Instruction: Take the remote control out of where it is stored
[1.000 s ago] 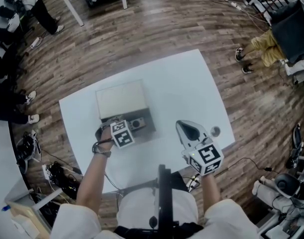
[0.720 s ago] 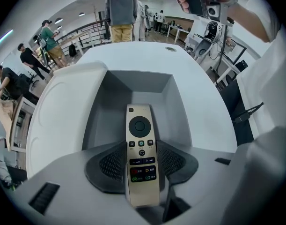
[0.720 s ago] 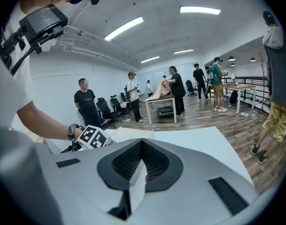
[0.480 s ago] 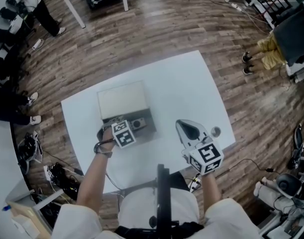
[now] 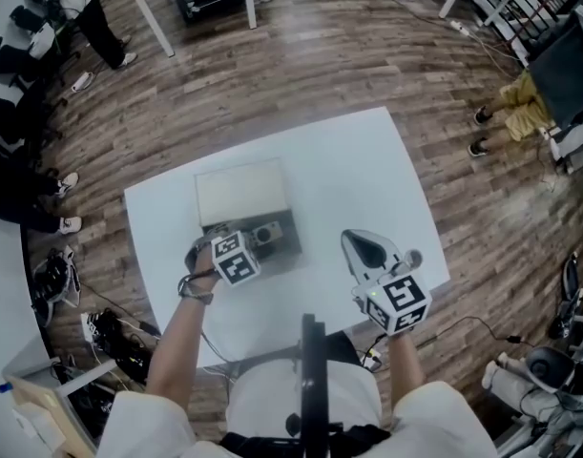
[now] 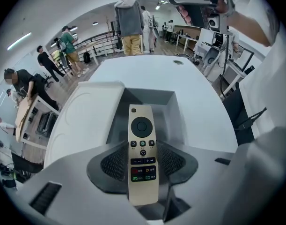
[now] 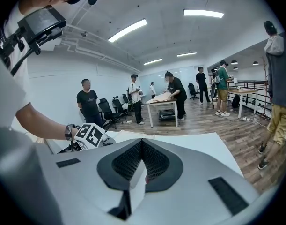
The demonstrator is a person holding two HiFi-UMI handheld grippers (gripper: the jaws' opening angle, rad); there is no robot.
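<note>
Pads [image 6: 115, 162] of the left gripper [image 6: 143, 151] squeeze the remote control [image 6: 142, 125] from both sides, down by its low buttons. The end with the big round button points out over the grey tray [image 6: 154, 100]; I cannot tell if the remote control rests on the tray or hangs a bit above it. The tray sticks out of the white box [image 6: 86, 111], and the box sits on the white table [image 5: 367, 179]. Over near the table's right edge the right gripper [image 7: 142, 158] is pressed together with nothing in it; a small round thing [image 5: 412, 256] lies just beside it. Since a second ago almost nothing has moved: the left gripper stays at the open end of the box, and the right gripper stays where it was. So I think the grab is made but the lifting out is not done; a slow pull up and back should free the remote control. Far off, people [image 7: 89, 104] stand on the wooden floor [image 5: 301, 55].
</note>
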